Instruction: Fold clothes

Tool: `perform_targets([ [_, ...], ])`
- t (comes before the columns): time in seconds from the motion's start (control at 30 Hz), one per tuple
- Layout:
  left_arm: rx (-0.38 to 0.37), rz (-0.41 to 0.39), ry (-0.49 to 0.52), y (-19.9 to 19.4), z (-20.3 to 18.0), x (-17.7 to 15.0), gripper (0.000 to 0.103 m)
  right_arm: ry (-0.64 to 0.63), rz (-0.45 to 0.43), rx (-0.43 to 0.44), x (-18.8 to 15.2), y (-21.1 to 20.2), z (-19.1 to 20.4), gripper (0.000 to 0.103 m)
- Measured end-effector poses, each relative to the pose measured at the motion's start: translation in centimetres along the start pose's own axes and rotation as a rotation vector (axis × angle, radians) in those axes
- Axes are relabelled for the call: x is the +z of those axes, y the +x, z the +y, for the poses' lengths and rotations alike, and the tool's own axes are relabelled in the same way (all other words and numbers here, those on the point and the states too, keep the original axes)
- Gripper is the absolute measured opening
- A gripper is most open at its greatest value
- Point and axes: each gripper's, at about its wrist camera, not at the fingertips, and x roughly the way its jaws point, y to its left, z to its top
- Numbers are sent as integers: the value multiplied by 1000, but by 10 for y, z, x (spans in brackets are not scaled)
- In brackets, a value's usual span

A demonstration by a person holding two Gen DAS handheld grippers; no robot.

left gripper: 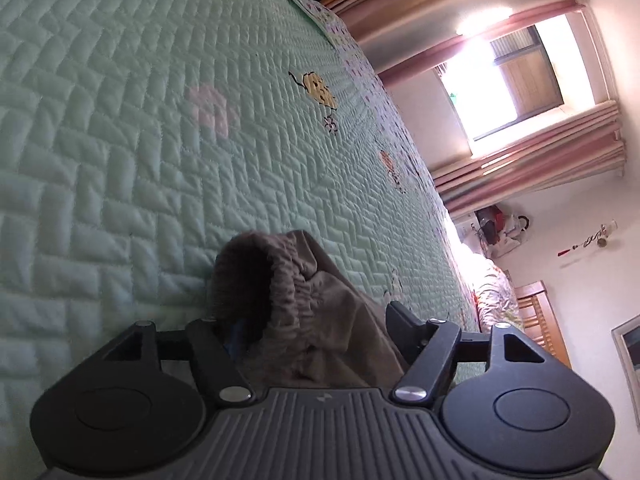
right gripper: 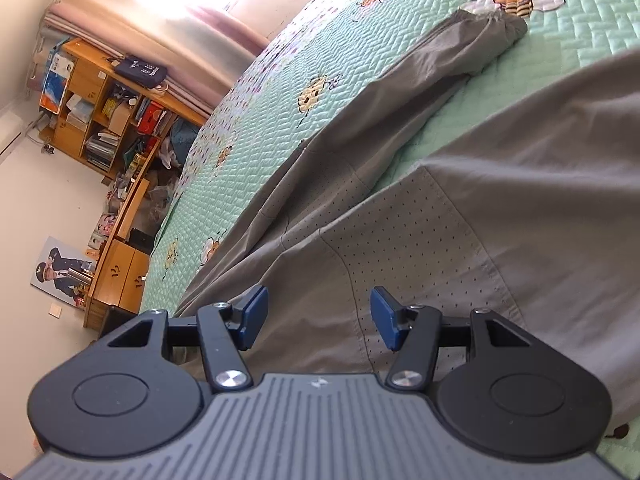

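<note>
Grey-brown trousers (right gripper: 460,216) lie spread on a mint-green quilted bedspread (right gripper: 248,120). One leg runs to an elastic cuff (right gripper: 504,26) by a bee print. In the right wrist view my right gripper (right gripper: 318,316) is open, its blue pads (right gripper: 256,310) just above the trouser fabric, holding nothing. In the left wrist view my left gripper (left gripper: 308,328) has its fingers spread, with the gathered elastic cuff of a trouser leg (left gripper: 288,292) bunched between them. The left finger's tip is hidden behind the cloth, so the grip cannot be judged.
The bedspread (left gripper: 140,140) stretches far ahead in the left wrist view. A window with pink curtains (left gripper: 520,80) is beyond the bed. A cluttered wooden shelf unit (right gripper: 104,100) and low cabinet (right gripper: 116,276) stand beside the bed's edge.
</note>
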Motion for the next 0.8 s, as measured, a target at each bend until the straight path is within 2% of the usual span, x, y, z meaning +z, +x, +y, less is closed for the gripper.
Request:
perform_targets([
  [0.1, 26, 4, 65, -36, 1, -24, 86, -3, -3, 9, 0, -2, 0, 59],
  [0.27, -43, 26, 52, -82, 22, -58, 86, 21, -4, 39, -4, -5, -2, 59],
  [0.47, -189, 65, -11, -85, 33, -79, 86, 27, -2, 71, -11, -17, 5, 59],
  [0.67, -306, 59, -98, -81, 39, -92, 85, 34, -42, 76, -13, -40, 5, 64],
  [0.77, -234, 91, -45, -74, 29, -97, 85, 46, -57, 73, -13, -47, 3, 65],
  [0.8, -248, 86, -53, -74, 30, -97, 85, 51, -60, 72, -13, -48, 3, 65],
])
